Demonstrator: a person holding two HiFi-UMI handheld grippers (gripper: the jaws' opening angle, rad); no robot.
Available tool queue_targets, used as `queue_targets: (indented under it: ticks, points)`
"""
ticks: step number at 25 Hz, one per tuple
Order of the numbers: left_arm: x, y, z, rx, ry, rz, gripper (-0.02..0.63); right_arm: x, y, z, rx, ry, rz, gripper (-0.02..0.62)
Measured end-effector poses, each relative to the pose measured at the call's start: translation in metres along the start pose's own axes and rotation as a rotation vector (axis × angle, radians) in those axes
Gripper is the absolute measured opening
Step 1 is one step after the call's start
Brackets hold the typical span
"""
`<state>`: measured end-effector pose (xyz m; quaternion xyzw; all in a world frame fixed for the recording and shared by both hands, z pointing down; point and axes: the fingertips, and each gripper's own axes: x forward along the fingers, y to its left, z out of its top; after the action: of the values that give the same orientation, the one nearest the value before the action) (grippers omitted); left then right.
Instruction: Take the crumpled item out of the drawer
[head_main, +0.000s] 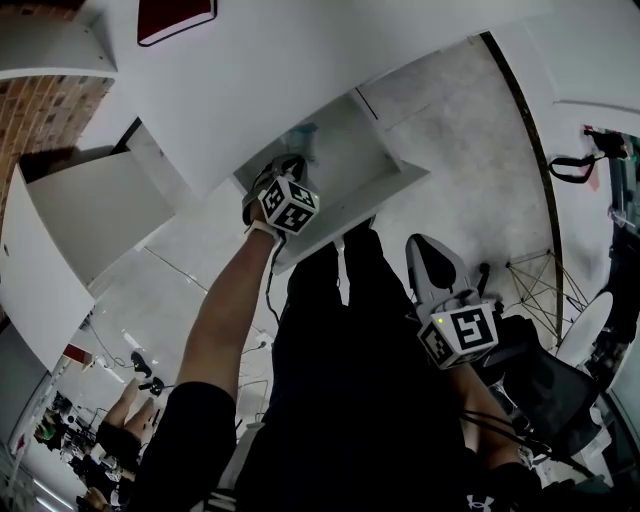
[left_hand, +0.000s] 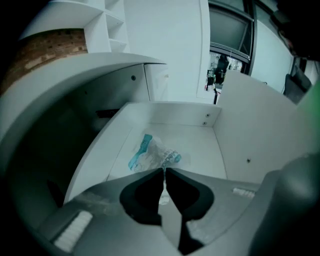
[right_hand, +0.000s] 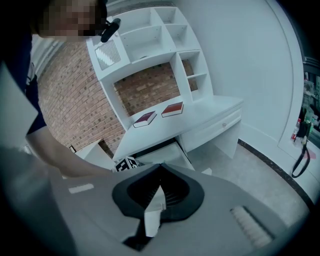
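A crumpled clear plastic bag (left_hand: 152, 152) with teal print lies on the floor of the open white drawer (left_hand: 200, 145). My left gripper (left_hand: 164, 171) reaches into the drawer, its jaws closed together right on the bag's near edge. In the head view the left gripper (head_main: 285, 170) is over the drawer (head_main: 350, 140), and the bag (head_main: 303, 135) shows faintly beyond it. My right gripper (head_main: 425, 250) hangs back to the right, away from the drawer. In its own view the right gripper (right_hand: 160, 165) is shut with nothing in it.
The drawer belongs to a white desk (right_hand: 200, 112) with shelves above and a brick wall behind. Two red books (right_hand: 145, 119) (right_hand: 173, 109) lie on the desktop. An open white cabinet door (head_main: 90, 220) stands to the left. A black office chair (head_main: 560, 390) is at the right.
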<state>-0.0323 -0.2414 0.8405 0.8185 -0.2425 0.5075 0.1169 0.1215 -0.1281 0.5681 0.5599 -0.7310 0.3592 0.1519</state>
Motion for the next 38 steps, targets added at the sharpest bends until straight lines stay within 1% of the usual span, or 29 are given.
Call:
queue_targets:
  ticks: [2,6,10,16,20,23,29,33,38]
  points:
    - [-0.014,-0.003,0.006,-0.041,-0.030,-0.024,0.020,0.003,0.005,0.003,-0.008,-0.004,0.013,0.003]
    - [-0.045,-0.005,0.018,-0.115,-0.091,-0.049,0.020,0.008,0.014,0.006,-0.020,-0.020,0.049,0.003]
    - [-0.079,-0.013,0.022,-0.160,-0.135,-0.067,0.019,0.011,0.026,0.005,-0.045,-0.029,0.086,0.003]
    - [-0.140,-0.029,0.037,-0.212,-0.222,-0.055,0.018,0.009,0.046,0.014,-0.077,-0.049,0.137,0.003]
    - [-0.188,-0.035,0.052,-0.251,-0.300,-0.046,0.018,0.004,0.055,0.028,-0.104,-0.078,0.157,0.003]
    - [-0.225,-0.033,0.068,-0.262,-0.361,-0.035,0.018,0.000,0.059,0.040,-0.131,-0.100,0.165,0.003]
    - [-0.297,-0.023,0.095,-0.366,-0.512,-0.027,0.018,-0.007,0.064,0.067,-0.167,-0.151,0.158,0.003]
    - [-0.340,-0.015,0.110,-0.417,-0.615,-0.014,0.018,-0.007,0.080,0.087,-0.201,-0.193,0.180,0.003]
    - [-0.376,-0.017,0.121,-0.495,-0.705,-0.025,0.018,-0.009,0.101,0.101,-0.219,-0.209,0.215,0.003]
